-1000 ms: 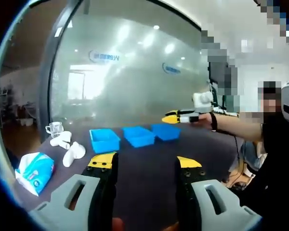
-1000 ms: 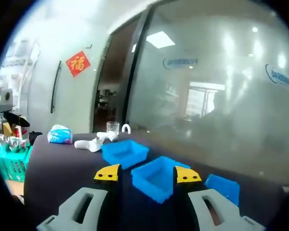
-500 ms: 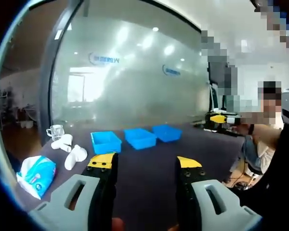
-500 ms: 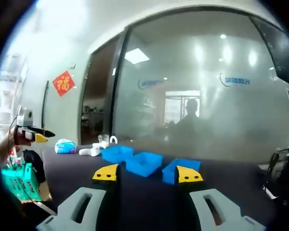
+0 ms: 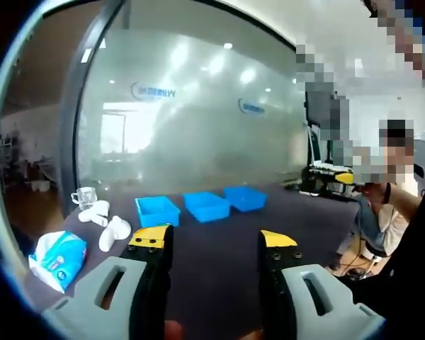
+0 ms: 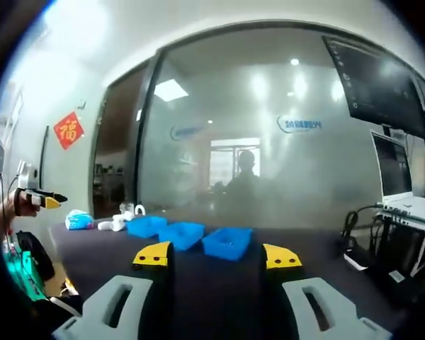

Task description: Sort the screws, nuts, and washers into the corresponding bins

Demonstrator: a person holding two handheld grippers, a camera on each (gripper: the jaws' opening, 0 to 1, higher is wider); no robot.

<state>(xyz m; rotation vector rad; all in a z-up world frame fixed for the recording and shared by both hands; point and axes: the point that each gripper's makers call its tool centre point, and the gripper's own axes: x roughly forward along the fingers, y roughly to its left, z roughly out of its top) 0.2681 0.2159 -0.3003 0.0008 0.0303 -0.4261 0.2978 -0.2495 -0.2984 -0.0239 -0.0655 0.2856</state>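
Three blue bins stand in a row on the dark table: the left bin (image 5: 158,210), the middle bin (image 5: 206,205) and the right bin (image 5: 245,197). My left gripper (image 5: 214,239) hovers well short of them, open, with nothing between its yellow-tipped jaws. The right gripper (image 5: 333,173) shows small at the far right, in a person's hand. In the right gripper view the bins (image 6: 182,234) lie farther off, beyond my open, empty right gripper (image 6: 217,256). The left gripper (image 6: 39,198) shows at the far left. The bins' contents are hidden.
A blue tissue pack (image 5: 57,256), white rounded objects (image 5: 113,230) and a glass cup (image 5: 83,196) sit on the table's left end. A laptop (image 6: 404,184) and cables stand at the right. A green basket (image 6: 21,273) is beside the table. A glass wall runs behind.
The right gripper has pulled back from over the bins toward the table's right end, so the bins look smaller in its view. The left gripper has barely moved.
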